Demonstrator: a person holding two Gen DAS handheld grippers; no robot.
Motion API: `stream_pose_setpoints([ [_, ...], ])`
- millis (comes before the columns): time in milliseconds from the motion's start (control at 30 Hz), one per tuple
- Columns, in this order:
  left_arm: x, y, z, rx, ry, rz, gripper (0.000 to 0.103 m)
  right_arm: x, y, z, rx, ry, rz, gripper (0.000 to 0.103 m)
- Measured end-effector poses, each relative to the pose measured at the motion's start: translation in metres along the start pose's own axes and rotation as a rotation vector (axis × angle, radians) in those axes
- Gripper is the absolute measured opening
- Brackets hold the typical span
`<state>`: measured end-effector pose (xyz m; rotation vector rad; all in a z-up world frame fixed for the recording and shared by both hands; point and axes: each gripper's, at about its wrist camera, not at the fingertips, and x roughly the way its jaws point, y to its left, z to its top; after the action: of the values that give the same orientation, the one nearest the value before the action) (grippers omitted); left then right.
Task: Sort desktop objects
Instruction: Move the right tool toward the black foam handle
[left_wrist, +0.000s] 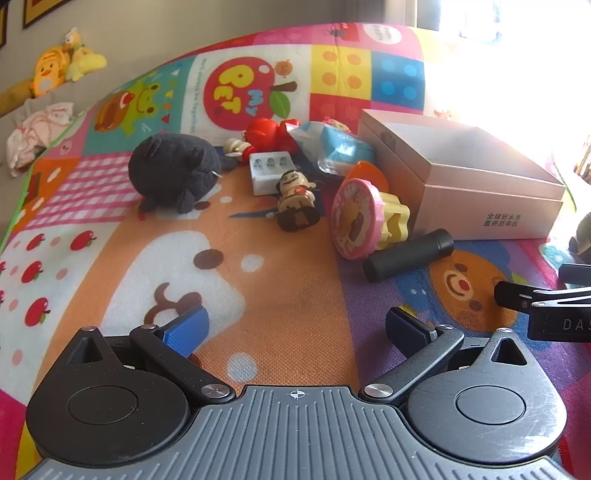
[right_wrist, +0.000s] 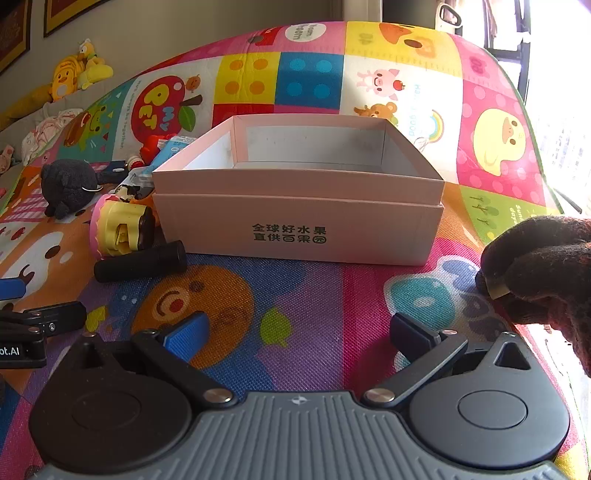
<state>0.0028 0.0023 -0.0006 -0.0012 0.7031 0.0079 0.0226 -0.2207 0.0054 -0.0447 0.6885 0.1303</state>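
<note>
Both hand-held grippers, left (left_wrist: 295, 328) and right (right_wrist: 301, 332), fully open, empty. Black cylinder (left_wrist: 408, 254): probably light, rigid, rolls easily; grip mid-length, then carry to box (right_wrist: 295, 218).

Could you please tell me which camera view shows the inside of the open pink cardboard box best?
The right wrist view: the open pink cardboard box faces the camera, its bare interior visible. The left wrist view shows it obliquely, partly washed out by window glare.
</note>
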Motion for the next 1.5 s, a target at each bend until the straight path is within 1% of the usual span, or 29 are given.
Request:
stream_pose_setpoints([
  [1000, 0.0, 0.001, 0.0, -0.005, -0.001, -0.003, 0.103, -0.001, 0.0, 0.0, -0.004, 0.002, -0.004, 0.103],
  [1133, 0.0, 0.001, 0.0, -0.004, 0.0, -0.003, 0.103, -0.002, -0.003, 0.001, -0.008, 0.009, 0.014, 0.103],
  [1233, 0.0, 0.001, 0.0, -0.005, -0.001, -0.003, 0.103, -0.008, -0.005, 0.002, -0.022, 0.042, 0.041, 0.103],
  [1300, 0.0, 0.001, 0.0, -0.005, -0.001, -0.003, 0.103, -0.017, -0.003, -0.003, -0.017, 0.06, 0.034, 0.103],
  [1367, 0.0, 0.001, 0.0, -0.004, -0.001, -0.003, 0.103, -0.026, -0.001, -0.011, -0.016, 0.048, 0.028, 0.103],
  [1500, 0.0, 0.001, 0.0, -0.005, -0.001, -0.001, 0.103, -0.03, 0.002, -0.01, -0.019, 0.042, 0.031, 0.103],
])
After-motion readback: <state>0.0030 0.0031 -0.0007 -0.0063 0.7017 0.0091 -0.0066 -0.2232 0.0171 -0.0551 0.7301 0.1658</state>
